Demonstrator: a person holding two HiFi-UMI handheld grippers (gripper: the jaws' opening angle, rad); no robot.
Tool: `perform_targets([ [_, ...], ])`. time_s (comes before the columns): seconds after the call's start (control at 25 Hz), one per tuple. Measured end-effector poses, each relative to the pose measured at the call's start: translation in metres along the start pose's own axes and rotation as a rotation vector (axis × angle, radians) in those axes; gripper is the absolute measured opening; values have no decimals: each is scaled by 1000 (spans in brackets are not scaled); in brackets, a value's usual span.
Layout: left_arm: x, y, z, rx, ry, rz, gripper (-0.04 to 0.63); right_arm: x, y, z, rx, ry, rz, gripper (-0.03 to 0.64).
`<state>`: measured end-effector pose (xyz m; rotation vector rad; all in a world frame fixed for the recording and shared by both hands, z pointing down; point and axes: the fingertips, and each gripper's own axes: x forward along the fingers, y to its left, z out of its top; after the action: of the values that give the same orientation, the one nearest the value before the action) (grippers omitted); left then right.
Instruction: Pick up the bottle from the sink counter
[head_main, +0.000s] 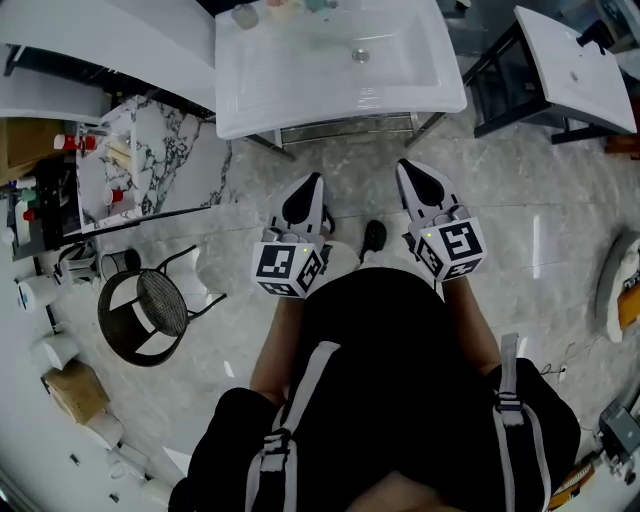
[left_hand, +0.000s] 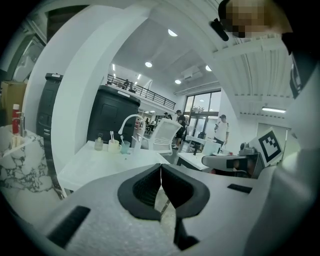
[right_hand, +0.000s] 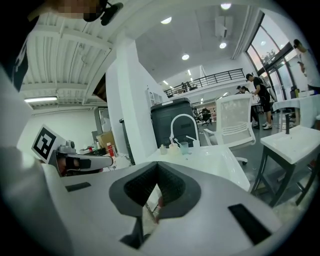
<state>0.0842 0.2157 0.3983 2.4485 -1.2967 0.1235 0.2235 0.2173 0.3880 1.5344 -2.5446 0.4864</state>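
Both clenched and empty, left claw (left_hand: 161, 169) and right claw (right_hand: 156, 171); bottle (left_hand: 99, 144), well ahead on desk (left_hand: 95, 167), looks small, light, rigid, probably slick, so take it across the body, below the neck.

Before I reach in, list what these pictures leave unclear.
- Bottle: tiny in both gripper views, and small and blurred at the head view's top edge.
- Cups: contents too small to tell in either gripper view.
- Faucet: beyond the head view's top edge.
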Motion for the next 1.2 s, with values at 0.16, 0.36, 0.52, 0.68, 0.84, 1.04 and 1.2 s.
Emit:
perform_targets([
  [0.16, 15, 21, 9, -19, -9, -11, 20, 24, 5, 6, -32, 17, 7, 5],
  [0.36, 30, 61, 28, 19, -5, -35, 20, 71, 16, 25, -38, 21, -3, 5],
  [0.52, 40, 98, 48, 79, 0, -43, 20, 114, 32, 38, -54, 29, 9, 5],
  [0.68, 45, 131, 62, 105, 36, -88, 18, 156, 53, 52, -57, 26, 17, 5],
  [0.84, 46, 169, 66, 101, 49, -102, 18, 193, 73, 56, -60, 32, 27, 5],
  [1.04, 40, 213, 70, 116, 44, -91, 20, 233, 100, 55, -63, 50, 40, 5],
  [1.2, 37, 243, 67, 86, 45, -118, 20, 262, 120, 50, -63, 72, 47, 5],
])
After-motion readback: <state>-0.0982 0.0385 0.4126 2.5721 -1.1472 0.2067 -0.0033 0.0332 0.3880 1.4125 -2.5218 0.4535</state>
